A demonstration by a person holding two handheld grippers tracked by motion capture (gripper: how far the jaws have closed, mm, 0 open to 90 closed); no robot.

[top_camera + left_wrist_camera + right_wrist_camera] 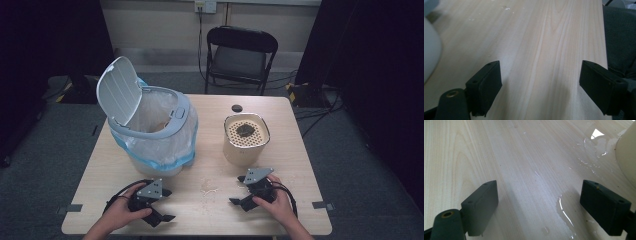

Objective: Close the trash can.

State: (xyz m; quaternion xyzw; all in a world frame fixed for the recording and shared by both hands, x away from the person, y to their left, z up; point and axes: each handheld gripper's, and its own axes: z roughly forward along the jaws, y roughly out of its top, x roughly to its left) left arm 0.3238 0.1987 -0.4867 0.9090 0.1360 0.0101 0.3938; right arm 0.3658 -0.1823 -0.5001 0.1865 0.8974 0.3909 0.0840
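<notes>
Both hands are resting on the pale wooden table point(295, 150). Left gripper point(162, 204) is lying near the front edge, jaws spread, nothing between them. Right gripper point(241, 191) is likewise gaping empty, sitting just in front of the cream round container with a perforated insert point(245, 139). Water spill point(564, 212) is glistening beside its jaws. White lidded bin with a blue-edged plastic liner point(150, 127) is standing open behind the left gripper.

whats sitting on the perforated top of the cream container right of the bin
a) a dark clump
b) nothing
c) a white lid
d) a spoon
a: in the high view a dark clump lies on the holed insert of the cream container.
</notes>
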